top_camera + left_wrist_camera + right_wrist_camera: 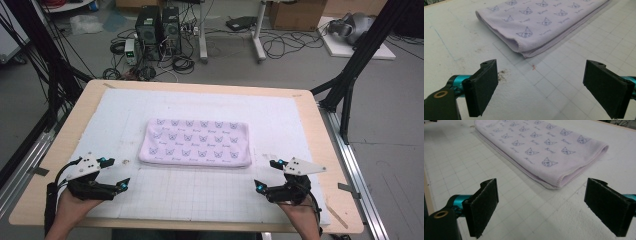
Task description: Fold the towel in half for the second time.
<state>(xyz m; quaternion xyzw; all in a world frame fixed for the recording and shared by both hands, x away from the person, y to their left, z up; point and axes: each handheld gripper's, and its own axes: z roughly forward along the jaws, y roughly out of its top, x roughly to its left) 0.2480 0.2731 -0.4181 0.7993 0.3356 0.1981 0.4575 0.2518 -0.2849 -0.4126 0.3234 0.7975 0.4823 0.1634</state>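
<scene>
A folded lilac towel point(196, 142) printed with small cat faces lies flat in the middle of the white gridded mat point(200, 195). My left gripper point(116, 173) rests near the front left of the mat, open, its jaws wide apart with nothing between them; the towel's near left corner point(526, 51) lies a short way ahead of it. My right gripper point(266, 175) sits at the front right, also open and empty, facing the towel's near right corner point(559, 182). Both sets of black pads point(484, 87) point(484, 205) hover just over the mat.
The mat covers a wooden table point(325, 145) with bare edges all round. A dirty smudge point(501, 75) marks the mat near the left gripper. Beyond the table, computer towers point(157, 30), cables and black frame legs point(357, 60) stand on the floor.
</scene>
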